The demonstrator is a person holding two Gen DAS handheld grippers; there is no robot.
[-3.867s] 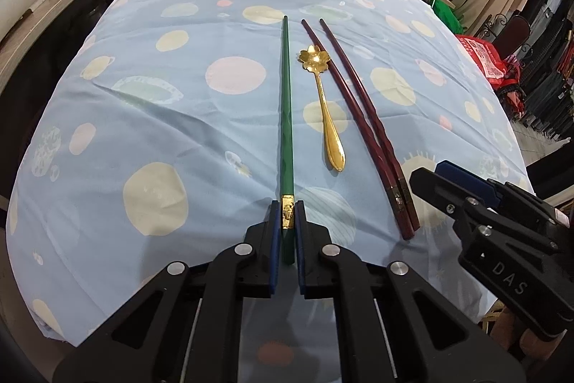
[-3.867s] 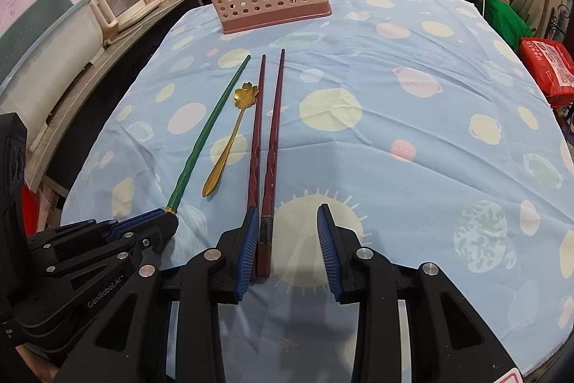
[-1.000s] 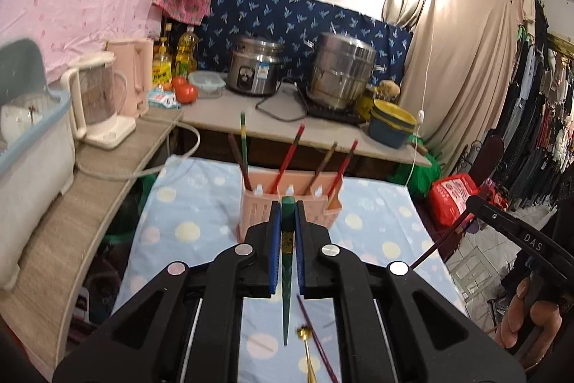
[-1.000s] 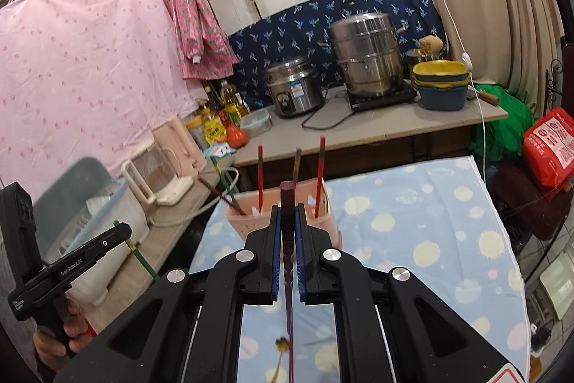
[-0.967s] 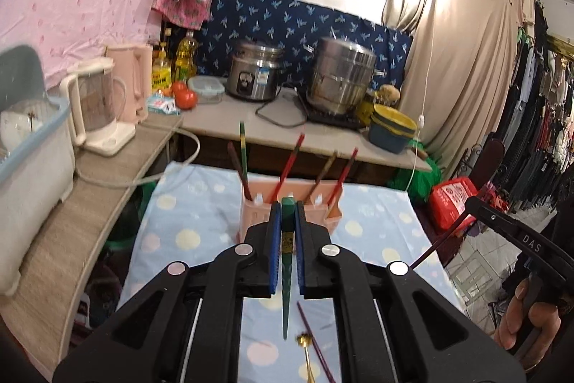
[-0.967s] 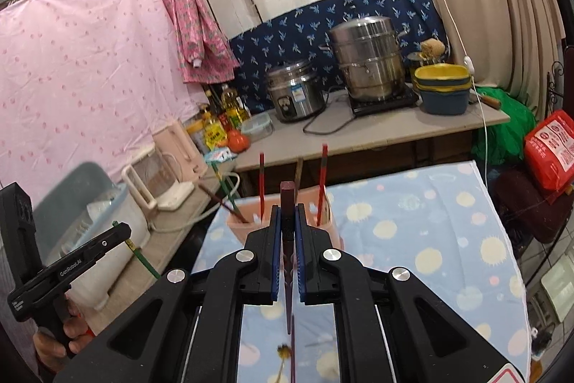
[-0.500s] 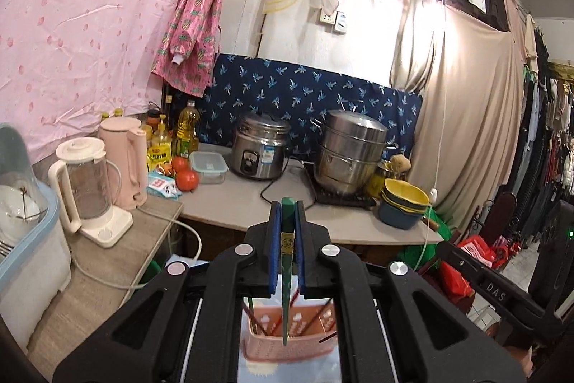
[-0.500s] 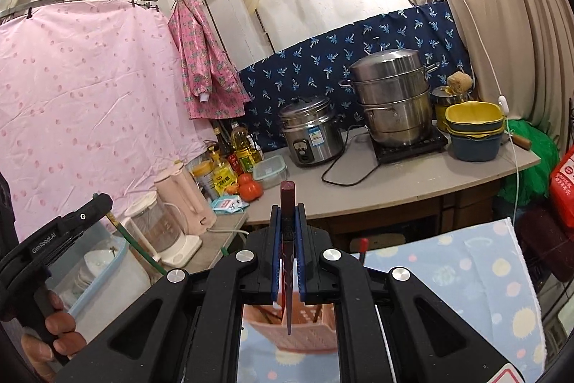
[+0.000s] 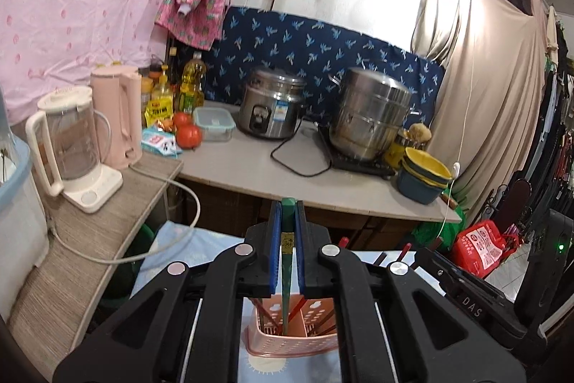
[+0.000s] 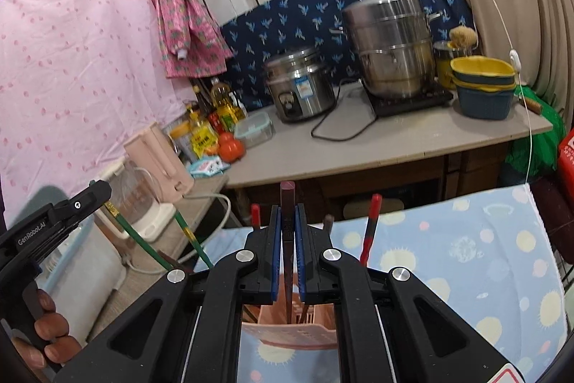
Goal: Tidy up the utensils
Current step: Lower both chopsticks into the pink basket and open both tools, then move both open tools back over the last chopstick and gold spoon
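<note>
In the left wrist view my left gripper (image 9: 287,239) is shut on a green chopstick (image 9: 287,279), which hangs upright through the jaws. Its lower end points into the pink perforated basket (image 9: 290,345) below. My right gripper (image 10: 288,239) is shut on a dark red chopstick (image 10: 288,286) that also hangs down over the basket (image 10: 297,334). Red chopsticks (image 10: 369,228) and another green one (image 10: 190,239) stand in the basket. Whether either held tip touches the basket's floor is hidden. Each gripper shows at the side of the other's view: the left gripper (image 10: 97,192) and the right gripper (image 9: 466,298).
The basket stands on a table under a blue spotted cloth (image 10: 484,257). Behind it runs a counter (image 9: 287,174) with a rice cooker (image 9: 269,106), a steel steamer pot (image 9: 369,117), stacked bowls (image 9: 423,178), tomatoes, bottles, a pink kettle (image 9: 118,117) and a blender (image 9: 71,146) with a trailing cord.
Both chopsticks, earlier flat on the table, now hang upright in the grippers. Over the last second both grippers have moved forward until the basket sits under the jaws.
</note>
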